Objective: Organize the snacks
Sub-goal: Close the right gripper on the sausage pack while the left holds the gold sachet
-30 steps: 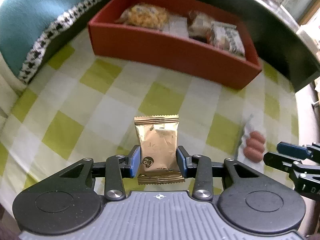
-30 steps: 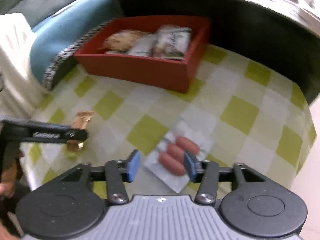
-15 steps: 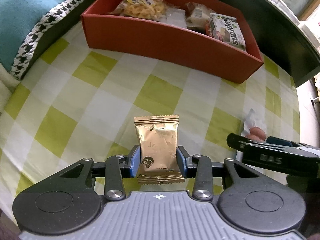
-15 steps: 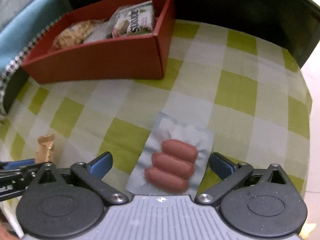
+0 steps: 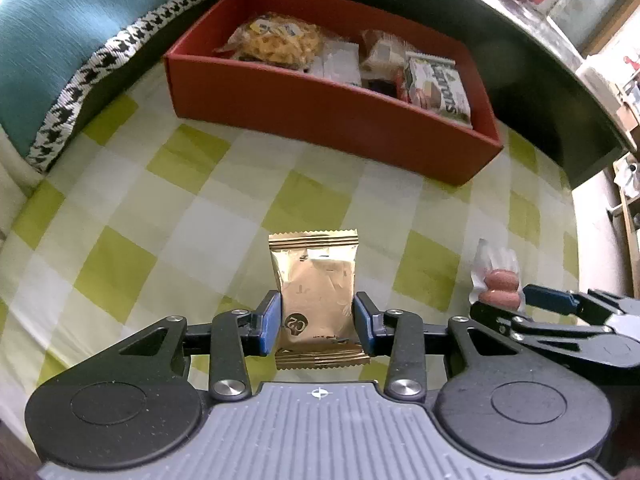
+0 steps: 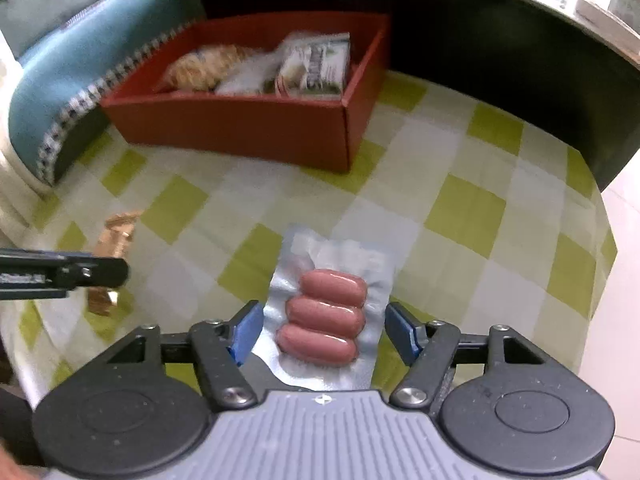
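A gold foil snack packet [image 5: 316, 292] stands between the blue pads of my left gripper [image 5: 318, 328], which is shut on it just above the checked cloth. A clear pack of three sausages [image 6: 324, 312] lies flat on the cloth between the fingers of my right gripper [image 6: 324, 332]. Its jaws are closing, and the pads sit just outside the pack's edges without pressing it. The red box [image 5: 320, 112] holding several snacks stands at the far side. In the left wrist view the sausage pack [image 5: 498, 284] shows at the right, beside the right gripper's fingers.
A green-and-white checked cloth [image 6: 460, 208] covers the table. A teal cushion with houndstooth trim [image 5: 60, 40] lies at the far left. A dark curved ledge [image 6: 500, 40] runs behind the box. The table's right edge drops to a pale floor [image 6: 624, 280].
My right gripper opened wide over the sausage pack, then narrowed around it. The left gripper kept its hold on the gold packet and stayed in place.
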Tool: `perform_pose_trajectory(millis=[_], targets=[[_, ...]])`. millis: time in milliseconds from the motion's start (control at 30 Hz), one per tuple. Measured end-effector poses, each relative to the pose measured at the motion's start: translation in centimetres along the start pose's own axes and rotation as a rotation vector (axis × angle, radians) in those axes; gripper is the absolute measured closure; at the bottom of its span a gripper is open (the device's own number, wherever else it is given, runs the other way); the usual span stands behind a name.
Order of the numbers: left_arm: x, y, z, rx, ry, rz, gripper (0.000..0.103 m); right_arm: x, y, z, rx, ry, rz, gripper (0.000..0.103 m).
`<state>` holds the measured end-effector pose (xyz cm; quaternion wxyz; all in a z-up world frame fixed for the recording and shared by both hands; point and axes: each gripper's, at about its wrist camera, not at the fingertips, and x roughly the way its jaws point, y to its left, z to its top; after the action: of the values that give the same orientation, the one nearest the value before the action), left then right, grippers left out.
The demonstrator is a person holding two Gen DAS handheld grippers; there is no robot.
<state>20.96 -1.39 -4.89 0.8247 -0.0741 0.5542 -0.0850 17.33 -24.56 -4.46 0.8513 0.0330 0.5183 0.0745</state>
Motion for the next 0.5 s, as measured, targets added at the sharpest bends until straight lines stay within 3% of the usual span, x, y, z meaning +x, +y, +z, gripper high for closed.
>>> perform_pose_trajectory(millis=[233,500], targets=[[-2.0,-0.6,1.5,-0.005,-0.061,-0.036,0.056,-3.8,0.9,1.8,-0.01,-0.119,0.038,0.035],[-3.1,-1.2,4.1,-0.018,-0.121,-0.033,0.056,-5.4,2.1,5.9,-0.023,-0.232,0.071,0.035]])
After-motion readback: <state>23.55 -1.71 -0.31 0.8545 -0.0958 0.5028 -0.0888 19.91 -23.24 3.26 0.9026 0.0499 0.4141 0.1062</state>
